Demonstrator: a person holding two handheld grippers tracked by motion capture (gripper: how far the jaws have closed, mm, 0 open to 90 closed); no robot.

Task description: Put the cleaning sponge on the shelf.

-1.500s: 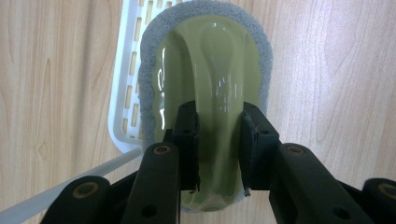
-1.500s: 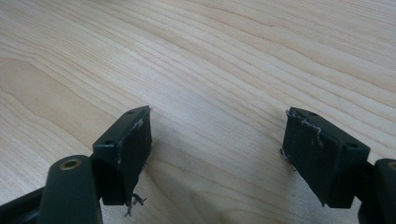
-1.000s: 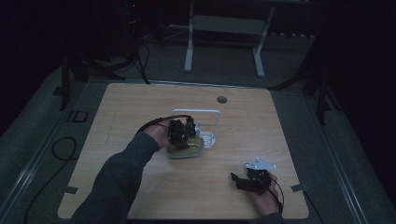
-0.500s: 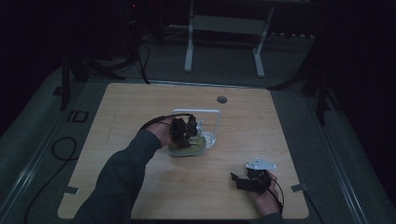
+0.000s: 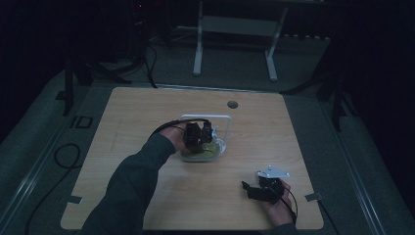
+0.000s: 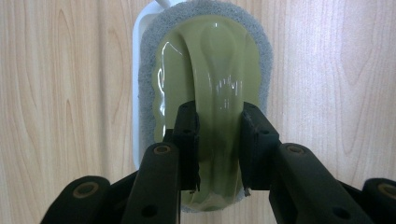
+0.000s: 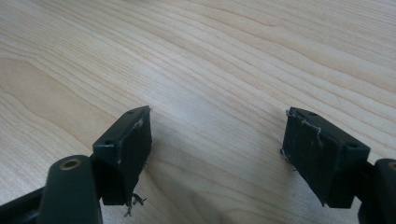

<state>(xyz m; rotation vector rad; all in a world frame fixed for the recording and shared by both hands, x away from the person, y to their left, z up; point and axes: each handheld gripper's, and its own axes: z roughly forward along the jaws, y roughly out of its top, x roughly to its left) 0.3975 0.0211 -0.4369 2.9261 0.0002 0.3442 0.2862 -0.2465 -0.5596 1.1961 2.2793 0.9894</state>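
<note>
The left gripper has its jaws clamped on the arched olive-green handle of a scrubbing sponge, one jaw on each flank of the arch. The sponge lies flat beneath the jaws on the wooden surface, and a white frame peeks out along its edge to the left of the jaws. To do this step well, I would keep the grip square on the handle and centred over the grey pad, so the pad stays level and does not tip; any lift should be straight up, clear of the frame. The sponge's long axis runs straight ahead of the jaws, its rounded far end pointing away from them. The right gripper rests over bare wood well apart, jaws wide and empty.
</note>
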